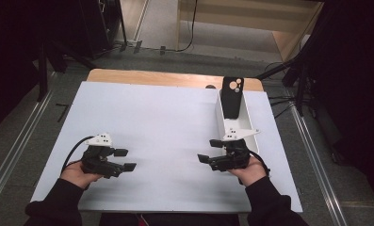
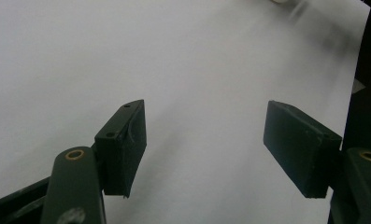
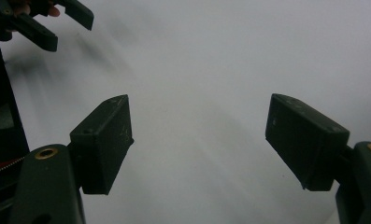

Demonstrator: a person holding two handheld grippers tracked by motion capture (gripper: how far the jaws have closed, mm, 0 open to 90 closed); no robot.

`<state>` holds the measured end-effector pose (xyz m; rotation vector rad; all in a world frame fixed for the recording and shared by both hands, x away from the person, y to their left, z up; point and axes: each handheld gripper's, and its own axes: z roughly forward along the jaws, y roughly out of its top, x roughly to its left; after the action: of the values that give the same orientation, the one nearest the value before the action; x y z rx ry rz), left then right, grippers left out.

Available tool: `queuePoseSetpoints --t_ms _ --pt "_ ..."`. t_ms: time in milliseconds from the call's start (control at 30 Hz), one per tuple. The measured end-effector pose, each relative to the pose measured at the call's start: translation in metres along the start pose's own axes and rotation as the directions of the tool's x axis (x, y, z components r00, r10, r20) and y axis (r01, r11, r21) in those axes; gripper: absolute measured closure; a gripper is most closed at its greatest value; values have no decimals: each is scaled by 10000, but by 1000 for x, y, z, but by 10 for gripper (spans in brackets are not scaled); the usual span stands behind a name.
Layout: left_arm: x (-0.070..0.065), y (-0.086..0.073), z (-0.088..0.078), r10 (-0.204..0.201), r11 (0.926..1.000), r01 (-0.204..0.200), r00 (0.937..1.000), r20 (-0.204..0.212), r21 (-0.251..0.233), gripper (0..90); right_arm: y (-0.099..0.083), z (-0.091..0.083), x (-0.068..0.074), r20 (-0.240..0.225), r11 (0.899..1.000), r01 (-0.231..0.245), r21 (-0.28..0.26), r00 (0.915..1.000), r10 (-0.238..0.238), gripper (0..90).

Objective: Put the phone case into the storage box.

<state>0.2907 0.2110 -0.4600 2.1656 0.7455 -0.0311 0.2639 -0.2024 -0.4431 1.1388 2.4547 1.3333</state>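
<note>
White bench sheet (image 1: 166, 127): smooth, matt, looks like laminate or painted board; soft diffuse shadows, no glare. Beneath it a light wooden bench top (image 1: 151, 76) shows at the far edge, pale veneer with a faint sheen.

Long white open tray (image 1: 221, 117): thin-walled, smooth, looks like plastic, slightly satin. Black phone case (image 1: 232, 96) standing in it: matt, plastic or rubber look.

Left gripper (image 1: 124, 159) and right gripper (image 1: 209, 151): black plastic bodies, matt; jaws faced with dark rubbery pads (image 2: 132, 135), dusty and finely scuffed; small brass-coloured metal bushings (image 3: 46, 152), shiny. Grey three-cornered plates look like smooth plastic.

Dark cloth sleeves (image 1: 57, 202): soft, matt.
</note>
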Motion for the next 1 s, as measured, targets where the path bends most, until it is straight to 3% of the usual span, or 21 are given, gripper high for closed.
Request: queuePoseSetpoints --t_ms 1000 --pt "-7 -4 -7 83 9999 -83 10000 11 -151 297 -44 -12 15 -418 9986 199 489 9990 -179 215"
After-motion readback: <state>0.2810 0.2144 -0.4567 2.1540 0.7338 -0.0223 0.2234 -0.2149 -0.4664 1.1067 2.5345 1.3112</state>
